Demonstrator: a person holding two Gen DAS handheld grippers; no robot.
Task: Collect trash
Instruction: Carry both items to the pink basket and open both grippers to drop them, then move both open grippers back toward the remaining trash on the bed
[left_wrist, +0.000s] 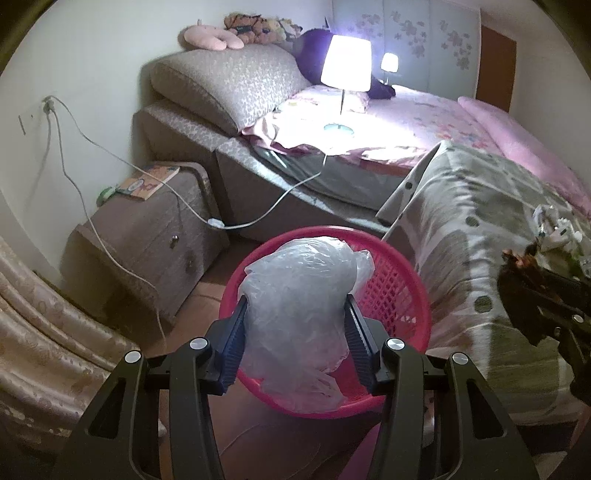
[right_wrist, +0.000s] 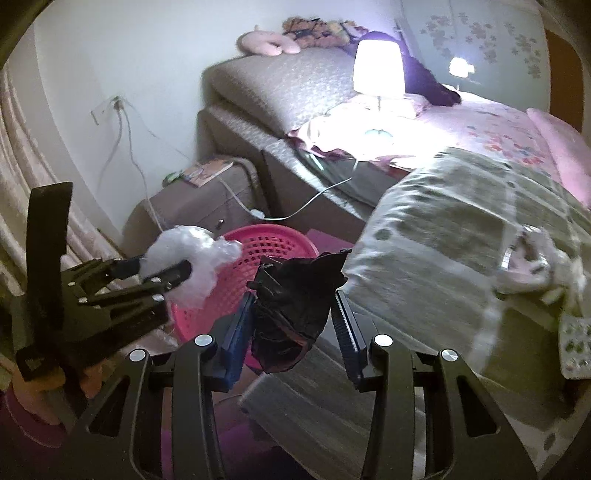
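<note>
My left gripper (left_wrist: 295, 299) is shut on a crumpled clear plastic bag (left_wrist: 301, 295), held right over a pink plastic basket (left_wrist: 391, 291) on the floor beside the bed. From the right wrist view the same gripper (right_wrist: 162, 271) and its clear plastic bag (right_wrist: 192, 258) hang at the left, over the near rim of the pink basket (right_wrist: 266, 243). My right gripper (right_wrist: 293, 299) is shut on a crumpled black bag (right_wrist: 291, 306), just short of the basket. In the left wrist view it (left_wrist: 517, 266) enters from the right with the dark wad (left_wrist: 517, 258).
More litter (right_wrist: 532, 258) and a blister pack (right_wrist: 576, 343) lie on the green-grey quilt (left_wrist: 480, 221) at the right. A lit lamp (left_wrist: 345, 66) stands on the bed. A bedside cabinet (left_wrist: 159, 229) with a book and trailing cables (left_wrist: 110, 258) is left of the basket.
</note>
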